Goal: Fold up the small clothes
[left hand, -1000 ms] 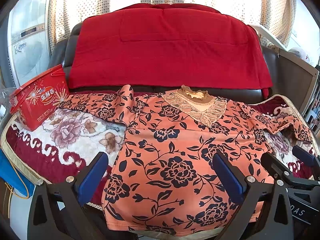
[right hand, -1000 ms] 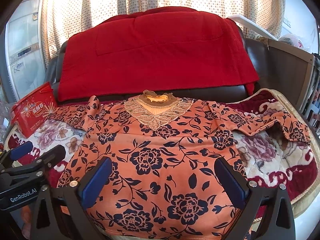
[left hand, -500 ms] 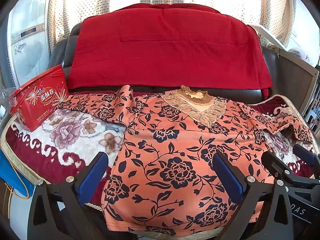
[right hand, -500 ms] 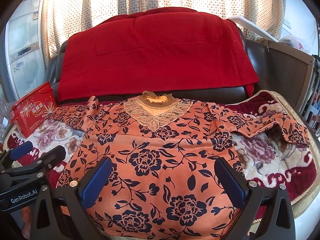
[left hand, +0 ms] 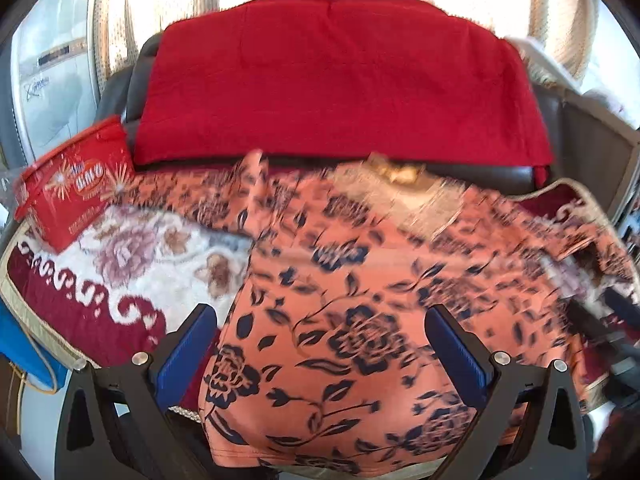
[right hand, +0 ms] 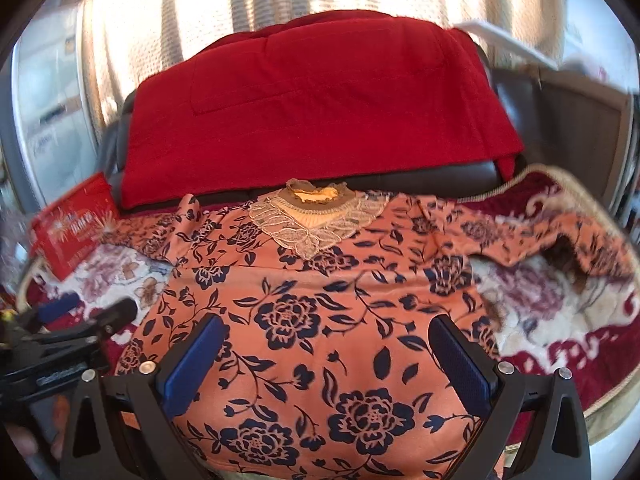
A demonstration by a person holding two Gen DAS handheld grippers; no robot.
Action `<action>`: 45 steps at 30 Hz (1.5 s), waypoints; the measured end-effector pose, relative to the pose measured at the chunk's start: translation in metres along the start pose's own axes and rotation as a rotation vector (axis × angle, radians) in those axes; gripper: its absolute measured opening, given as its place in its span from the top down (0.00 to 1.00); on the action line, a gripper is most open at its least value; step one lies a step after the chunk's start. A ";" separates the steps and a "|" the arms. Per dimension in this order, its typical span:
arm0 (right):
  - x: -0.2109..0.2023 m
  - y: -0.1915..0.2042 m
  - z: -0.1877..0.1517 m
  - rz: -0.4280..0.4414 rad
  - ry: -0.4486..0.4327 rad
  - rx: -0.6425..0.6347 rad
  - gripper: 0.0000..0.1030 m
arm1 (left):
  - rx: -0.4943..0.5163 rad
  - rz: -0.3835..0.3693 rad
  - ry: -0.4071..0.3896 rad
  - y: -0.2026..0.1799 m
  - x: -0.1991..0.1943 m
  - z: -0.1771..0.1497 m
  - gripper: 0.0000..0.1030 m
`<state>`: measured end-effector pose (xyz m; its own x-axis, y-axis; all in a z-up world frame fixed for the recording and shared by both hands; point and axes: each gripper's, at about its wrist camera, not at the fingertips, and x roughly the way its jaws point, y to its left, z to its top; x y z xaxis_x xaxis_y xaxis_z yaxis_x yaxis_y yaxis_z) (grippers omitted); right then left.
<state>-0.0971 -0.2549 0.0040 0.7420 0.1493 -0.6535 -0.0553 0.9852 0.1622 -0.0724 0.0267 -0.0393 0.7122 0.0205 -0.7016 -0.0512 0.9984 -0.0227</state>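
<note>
Orange floral blouse (right hand: 320, 320) lies beneath both tongs, left (left hand: 320, 354) and right (right hand: 326, 360), spread wide, gripping nothing.

My left gripper (left hand: 320, 356) hangs wide open over the flat orange floral blouse (left hand: 360, 300), red box (left hand: 72, 188) far left.

Sunlit curtains (right hand: 280, 4); red blanket (right hand: 320, 104) over dark sofa (right hand: 460, 174), probably.

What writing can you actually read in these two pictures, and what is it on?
None reads clearly now.
Red rectangular gift box with firework print: white characters on its side, too blurred to read.
White appliance at the far left: grey script logo, blurred and unreadable.
Black left tool seen from the right camera: small label, smeared.
</note>
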 end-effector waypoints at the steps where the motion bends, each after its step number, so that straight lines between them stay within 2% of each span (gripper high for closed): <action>1: 0.002 -0.016 -0.002 0.011 0.000 0.041 0.00 | 0.000 0.006 0.027 0.003 0.012 -0.004 0.00; 4: 0.008 -0.086 -0.010 0.025 0.007 0.225 0.00 | 0.015 0.030 0.106 0.011 0.045 -0.017 0.00; 7: 0.009 -0.170 -0.014 0.013 -0.042 0.446 0.00 | 0.031 0.055 0.159 0.015 0.072 -0.024 0.00; 12: 0.018 -0.319 -0.025 0.034 -0.156 0.889 0.02 | 0.030 0.060 0.184 0.013 0.099 -0.016 0.00; 14: 0.028 -0.360 -0.029 0.053 -0.204 1.031 0.04 | 0.032 0.050 0.184 0.010 0.106 -0.011 0.00; 16: 0.040 -0.396 -0.030 0.063 -0.250 1.146 0.08 | 0.029 0.044 0.173 0.008 0.113 -0.005 0.00; 18: 0.050 -0.418 -0.029 0.051 -0.292 1.207 0.14 | 0.013 0.047 0.132 0.009 0.114 0.003 0.00; 21: 0.059 -0.439 -0.023 -0.007 -0.348 1.248 0.25 | -0.049 0.048 0.051 0.019 0.111 0.016 0.00; 23: 0.060 -0.446 -0.021 -0.044 -0.374 1.259 0.26 | -0.086 0.025 0.028 0.027 0.115 0.022 0.00; 26: 0.068 -0.439 -0.004 -0.132 -0.355 1.219 0.27 | -0.096 0.011 0.078 0.035 0.140 0.020 0.00; 27: 0.071 -0.437 0.006 -0.182 -0.326 1.187 0.39 | -0.088 0.014 0.126 0.036 0.152 0.016 0.00; 28: 0.074 -0.435 0.014 -0.224 -0.290 1.159 0.75 | -0.080 0.013 0.204 0.038 0.169 0.009 0.00; 29: 0.077 -0.436 0.021 -0.251 -0.262 1.137 0.90 | -0.083 -0.002 0.230 0.041 0.176 0.005 0.00; 31: 0.078 -0.434 0.042 -0.317 -0.219 1.076 0.92 | -0.118 -0.038 0.151 0.051 0.169 -0.002 0.00; 34: 0.072 -0.410 0.095 -0.382 -0.217 0.890 0.92 | -0.152 -0.078 0.157 0.062 0.171 -0.006 0.00; 36: 0.066 -0.380 0.134 -0.366 -0.234 0.777 0.92 | -0.165 -0.105 0.161 0.066 0.172 -0.006 0.00; 37: 0.064 -0.353 0.163 -0.347 -0.249 0.695 0.92 | -0.169 -0.111 0.164 0.068 0.172 -0.005 0.00; 39: 0.063 -0.301 0.200 -0.296 -0.277 0.563 0.92 | -0.172 -0.120 0.166 0.069 0.172 -0.005 0.00; 40: 0.066 -0.262 0.225 -0.252 -0.295 0.472 0.92 | -0.167 -0.126 0.163 0.070 0.172 -0.006 0.00; 43: 0.080 -0.164 0.260 -0.113 -0.319 0.282 0.93 | -0.161 -0.144 0.159 0.071 0.169 -0.007 0.00; 45: 0.100 -0.098 0.265 0.004 -0.301 0.191 0.93 | -0.171 -0.159 0.156 0.074 0.168 -0.008 0.00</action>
<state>0.1595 -0.3587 0.1194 0.9073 0.0931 -0.4100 0.0466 0.9469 0.3181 0.0380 0.1037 -0.1645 0.6054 -0.1574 -0.7802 -0.0737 0.9650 -0.2518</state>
